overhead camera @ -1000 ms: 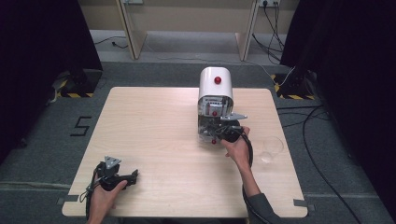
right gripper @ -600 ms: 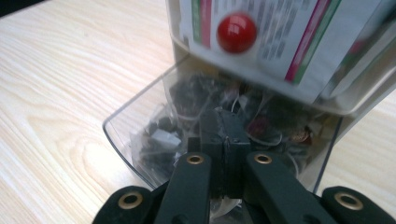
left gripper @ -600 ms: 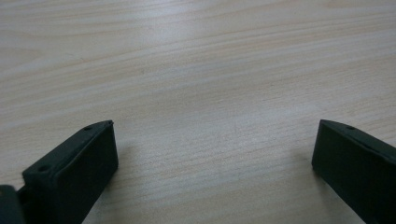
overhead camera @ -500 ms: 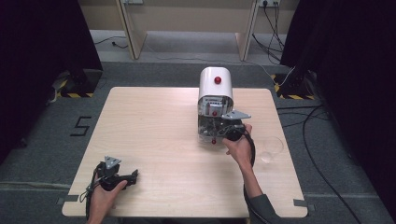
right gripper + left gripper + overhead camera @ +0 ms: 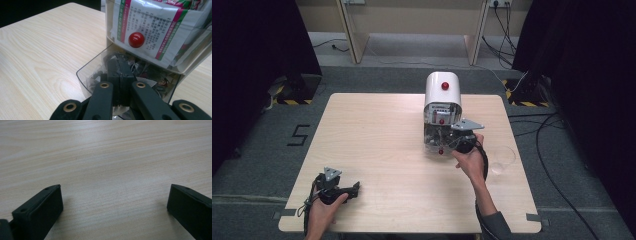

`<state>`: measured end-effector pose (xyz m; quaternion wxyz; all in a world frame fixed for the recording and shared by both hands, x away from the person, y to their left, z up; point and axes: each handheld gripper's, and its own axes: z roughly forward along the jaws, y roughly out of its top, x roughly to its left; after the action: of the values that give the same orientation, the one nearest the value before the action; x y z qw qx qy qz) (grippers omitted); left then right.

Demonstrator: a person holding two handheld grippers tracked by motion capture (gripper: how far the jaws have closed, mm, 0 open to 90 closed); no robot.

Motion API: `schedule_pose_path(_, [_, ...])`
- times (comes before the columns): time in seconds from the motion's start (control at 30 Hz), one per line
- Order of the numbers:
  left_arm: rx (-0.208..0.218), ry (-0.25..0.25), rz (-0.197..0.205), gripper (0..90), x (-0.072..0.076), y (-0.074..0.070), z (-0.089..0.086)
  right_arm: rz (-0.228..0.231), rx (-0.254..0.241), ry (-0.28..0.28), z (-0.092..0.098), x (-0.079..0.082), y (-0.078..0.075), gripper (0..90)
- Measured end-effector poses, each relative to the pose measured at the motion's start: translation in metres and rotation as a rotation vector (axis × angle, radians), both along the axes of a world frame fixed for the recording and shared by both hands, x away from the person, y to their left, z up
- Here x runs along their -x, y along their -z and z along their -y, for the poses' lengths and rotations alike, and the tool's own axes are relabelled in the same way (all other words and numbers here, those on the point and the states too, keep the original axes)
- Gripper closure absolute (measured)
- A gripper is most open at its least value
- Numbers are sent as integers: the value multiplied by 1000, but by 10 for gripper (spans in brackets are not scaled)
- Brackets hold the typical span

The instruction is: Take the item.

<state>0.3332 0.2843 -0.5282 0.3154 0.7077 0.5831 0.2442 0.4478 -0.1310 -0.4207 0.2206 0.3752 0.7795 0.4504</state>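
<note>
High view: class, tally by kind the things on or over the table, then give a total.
cabinet: 1
glass: 1
claws: 2 (left claw, right claw)
Total: 4

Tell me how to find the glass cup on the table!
Start at the tall white box with red knobs standing on the wooden table. Look past the hand beside it, towards the table's right edge. The cup stands there alone: small, round and see-through, so the wood shows through it.
</note>
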Motion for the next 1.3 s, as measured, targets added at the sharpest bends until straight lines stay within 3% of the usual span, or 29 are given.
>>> schedule_pose_path(0.67, [0,0,0,0,0,0,0,79,-31,1,23,19,-23,900])
schedule_pose_path(1.3, [0,0,0,0,0,0,0,141,-65,66,65,38,-37,900])
